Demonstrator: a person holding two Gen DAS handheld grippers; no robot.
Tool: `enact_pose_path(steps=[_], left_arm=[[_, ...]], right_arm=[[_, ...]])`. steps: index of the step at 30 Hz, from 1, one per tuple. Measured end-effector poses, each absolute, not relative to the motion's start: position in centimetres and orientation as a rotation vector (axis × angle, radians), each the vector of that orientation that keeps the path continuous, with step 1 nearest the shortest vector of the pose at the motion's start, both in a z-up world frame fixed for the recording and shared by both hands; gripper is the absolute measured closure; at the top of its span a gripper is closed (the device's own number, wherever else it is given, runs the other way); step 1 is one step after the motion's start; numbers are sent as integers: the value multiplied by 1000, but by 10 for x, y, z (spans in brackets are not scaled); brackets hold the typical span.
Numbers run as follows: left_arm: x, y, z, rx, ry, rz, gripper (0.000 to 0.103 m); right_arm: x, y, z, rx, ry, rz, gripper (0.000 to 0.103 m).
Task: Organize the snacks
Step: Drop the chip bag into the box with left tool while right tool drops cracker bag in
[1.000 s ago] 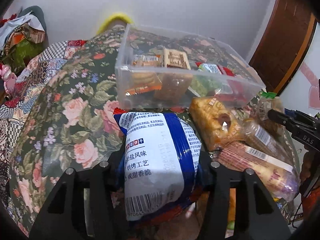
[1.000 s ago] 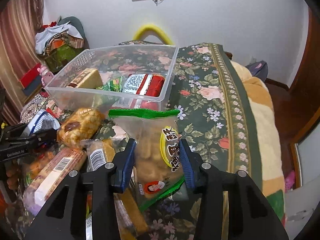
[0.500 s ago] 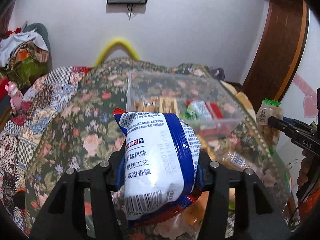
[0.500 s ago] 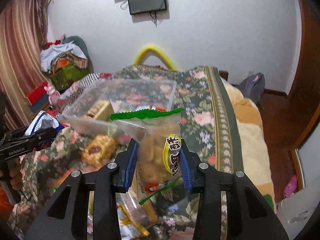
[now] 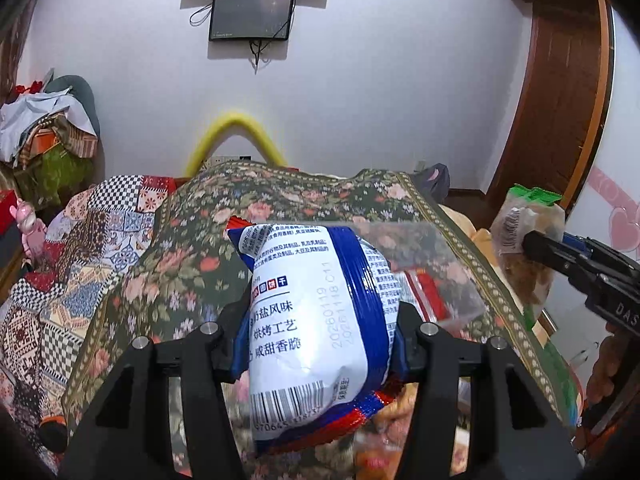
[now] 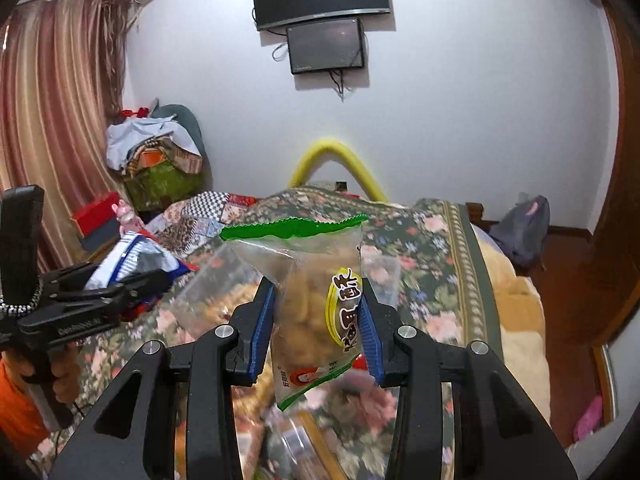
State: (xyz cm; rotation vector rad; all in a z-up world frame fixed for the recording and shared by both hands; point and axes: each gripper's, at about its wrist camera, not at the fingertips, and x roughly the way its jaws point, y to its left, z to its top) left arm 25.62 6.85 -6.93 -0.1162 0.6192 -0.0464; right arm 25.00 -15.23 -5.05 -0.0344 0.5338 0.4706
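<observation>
My left gripper (image 5: pixel 320 320) is shut on a blue and white snack bag (image 5: pixel 316 312), held in the air above the bed. My right gripper (image 6: pixel 316 320) is shut on a clear bag of fried snacks with a green top seal (image 6: pixel 308 300), also lifted. Beneath both bags lies the clear plastic bin (image 5: pixel 424 248), blurred, with red packets inside; the right wrist view shows this bin (image 6: pixel 204 292) too. In the left wrist view the right gripper (image 5: pixel 532 246) and its bag (image 5: pixel 528 220) are at the right edge. The left gripper (image 6: pixel 160 276) shows at the left of the right wrist view.
Loose snack packets (image 6: pixel 304 448) lie blurred on the floral bedspread (image 5: pixel 180 272) under the grippers. A patchwork quilt (image 5: pixel 80 248) covers the left side. A clothes pile (image 6: pixel 156 152), a wall screen (image 6: pixel 326 46) and a wooden door (image 5: pixel 560 100) surround the bed.
Both grippers have risen with their bags and tilted upward. The bin and the loose snacks have slid down in both views, and more wall shows.
</observation>
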Motion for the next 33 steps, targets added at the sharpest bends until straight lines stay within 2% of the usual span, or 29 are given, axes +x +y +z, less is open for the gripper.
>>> enact_pose_path(steps=[9,21,33], left_arm=[[306,69,-86,-90,668,-12,50],[359,72,-123,-88,773,-6,49],[373,79,-140,-110,830,10,43]], right_arm=[[283,-117,-61,-27,576,484,67],[332,-91,-100,-75,754,475,67],[344,-87,-118,-101,831,464,64]])
